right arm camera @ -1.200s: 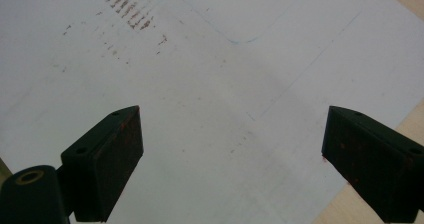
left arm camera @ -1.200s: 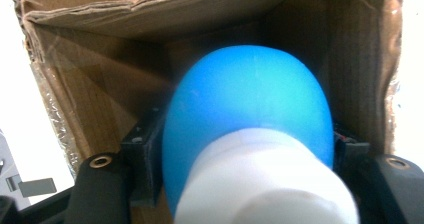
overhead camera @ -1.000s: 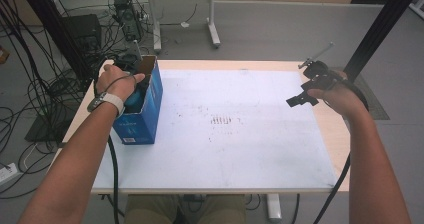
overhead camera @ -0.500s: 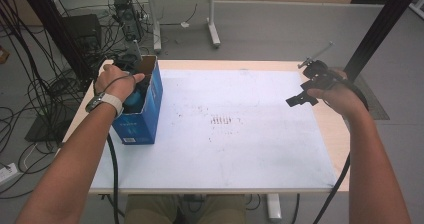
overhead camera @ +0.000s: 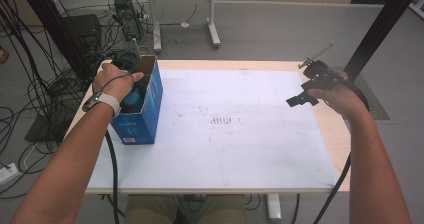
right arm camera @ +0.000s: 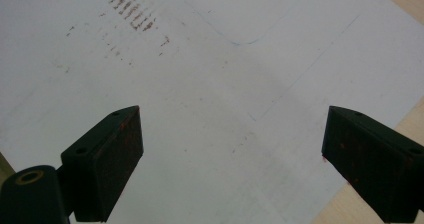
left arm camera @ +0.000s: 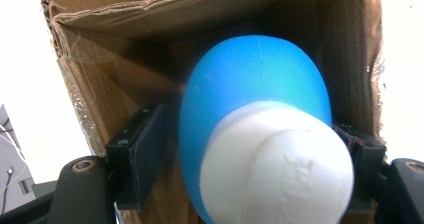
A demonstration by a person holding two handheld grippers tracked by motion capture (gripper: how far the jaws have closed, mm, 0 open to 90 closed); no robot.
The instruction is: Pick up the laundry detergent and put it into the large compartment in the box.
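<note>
Now your left gripper (left arm camera: 240, 169) sits inside the open top of the blue cardboard box (overhead camera: 145, 111), its jaws closed against the two flanks of a blue bottle (left arm camera: 255, 99) with a white cap (left arm camera: 277, 169). The bottle is within the box, which stands at the left edge of the worktop (overhead camera: 320, 129) on the white sheet (overhead camera: 240, 134).

Handling, as a judgement: the bottle's body looks smooth, rounded plastic, so it is likely light and stiff enough to bear a firm squeeze, but slippery on a curved surface. Your hold at the widest part of the body, just beyond the cap, seems the sound place; a grip on the cap itself would offer less flank to the pads. The box is thin card with a torn rim and will likely shift or tip if the bottle drags on its wall.

Views compared: the left gripper view shows the pads meeting the bottle and the brown inner walls of the box; the high view shows your left hand (overhead camera: 116, 81) over the box and where the box stands. The right gripper view shows your right gripper (right arm camera: 230, 159) with jaws spread wide and nothing between them, over the stained sheet; the high view places it (overhead camera: 303, 98) near the right edge, well apart from the box.
</note>
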